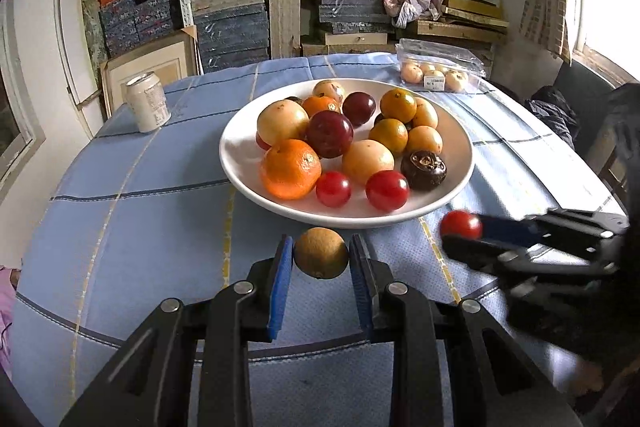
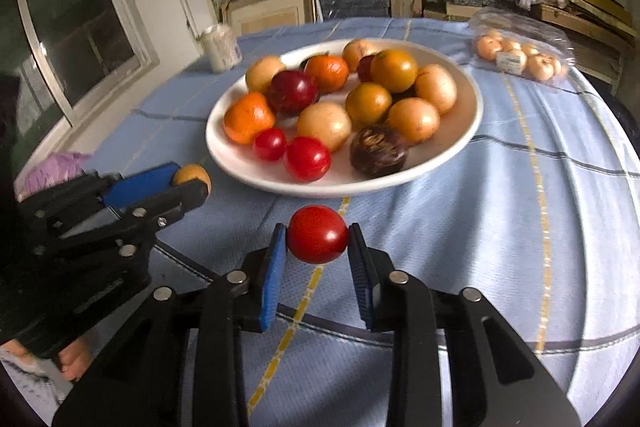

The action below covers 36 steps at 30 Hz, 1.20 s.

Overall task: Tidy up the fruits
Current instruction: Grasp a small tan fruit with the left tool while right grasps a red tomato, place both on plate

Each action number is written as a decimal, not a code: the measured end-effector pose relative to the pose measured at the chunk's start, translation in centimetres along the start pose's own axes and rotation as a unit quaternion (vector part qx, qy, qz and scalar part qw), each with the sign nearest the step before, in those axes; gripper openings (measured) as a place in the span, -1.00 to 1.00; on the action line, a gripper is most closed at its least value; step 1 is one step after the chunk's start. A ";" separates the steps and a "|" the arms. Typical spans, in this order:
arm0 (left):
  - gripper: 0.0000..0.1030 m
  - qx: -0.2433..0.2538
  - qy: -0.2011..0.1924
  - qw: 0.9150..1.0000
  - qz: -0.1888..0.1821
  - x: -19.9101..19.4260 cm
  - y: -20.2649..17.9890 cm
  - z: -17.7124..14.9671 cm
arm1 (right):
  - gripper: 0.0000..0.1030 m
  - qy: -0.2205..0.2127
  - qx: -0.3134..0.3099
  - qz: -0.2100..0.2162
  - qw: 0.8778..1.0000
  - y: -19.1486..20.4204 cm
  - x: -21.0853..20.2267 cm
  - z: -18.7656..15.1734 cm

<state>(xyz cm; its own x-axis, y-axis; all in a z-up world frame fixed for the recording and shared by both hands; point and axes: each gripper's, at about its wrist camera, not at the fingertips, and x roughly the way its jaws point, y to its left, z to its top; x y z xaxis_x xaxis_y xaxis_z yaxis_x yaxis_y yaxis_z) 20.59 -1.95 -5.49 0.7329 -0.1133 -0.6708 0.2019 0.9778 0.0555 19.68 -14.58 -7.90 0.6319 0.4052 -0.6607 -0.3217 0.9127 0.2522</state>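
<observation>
Nearest, the left gripper (image 1: 321, 254) has its fingers clamped on a small round brownish-yellow fruit (image 1: 321, 253); the right gripper (image 2: 317, 235) pinches a glossy red cherry tomato (image 2: 317, 234). Both hang above the blue-checked bench (image 1: 132, 227), just before the white round plate (image 1: 240, 163) heaped with fruit.

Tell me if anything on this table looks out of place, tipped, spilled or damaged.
Nothing looks spilled or broken. The drink can leans, though the fisheye view may cause that. The clear pack of fruit sits apart from the white plate. The left gripper holds a brown fruit; the right gripper holds a red tomato.
</observation>
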 end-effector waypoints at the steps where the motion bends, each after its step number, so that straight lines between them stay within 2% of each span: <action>1: -0.44 0.000 0.000 1.000 0.001 0.0 0.0 0.0 | -0.41 -0.007 0.005 0.002 1.000 -0.3 -0.5 0.1; 5: -0.44 0.001 -0.003 1.000 0.005 0.0 0.0 0.2 | -0.41 -0.038 0.033 0.003 0.999 -1.7 -2.3 0.8; 10: -0.44 0.003 -0.015 1.000 0.008 -0.1 -0.3 2.3 | -0.41 -0.056 0.058 0.002 0.997 -3.1 -3.0 2.6; 15: -0.44 0.025 -0.031 0.999 0.017 0.2 -1.4 4.8 | -0.41 -0.066 0.061 -0.005 0.996 -3.7 -3.1 5.2; 24: -0.44 0.031 -0.032 0.999 0.028 2.6 -1.5 7.4 | -0.41 -0.074 0.050 0.000 0.996 -3.0 -0.9 9.5; 31: -0.43 0.029 -0.016 0.999 0.028 5.1 -1.3 7.7 | -0.41 -0.052 0.033 -0.024 0.998 -2.7 2.8 10.4; 33: -0.27 0.032 -0.016 0.999 0.036 5.6 -1.4 7.7 | -0.40 -0.045 0.021 -0.038 0.998 -2.5 3.6 10.1; 34: 0.01 0.032 -0.017 0.999 0.038 5.7 -1.4 7.6 | -0.38 -0.048 0.016 -0.049 0.997 -2.4 3.7 9.9; 35: 0.30 0.031 -0.019 0.998 0.041 5.7 -1.4 7.6 | -0.19 -0.051 0.014 -0.056 0.997 -2.4 3.7 9.9; 36: 0.38 0.030 -0.022 0.998 0.047 5.7 -1.5 7.6 | -0.08 -0.055 0.012 -0.062 0.997 -2.5 3.5 9.8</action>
<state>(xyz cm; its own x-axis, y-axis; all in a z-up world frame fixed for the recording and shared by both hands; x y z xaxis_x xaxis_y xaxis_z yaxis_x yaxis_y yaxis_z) 29.40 -5.36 -3.74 0.7777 -0.0306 -0.6279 0.1683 0.9725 0.1610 29.61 -14.88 -3.90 0.7394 0.2922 -0.6065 -0.2205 0.9563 0.1919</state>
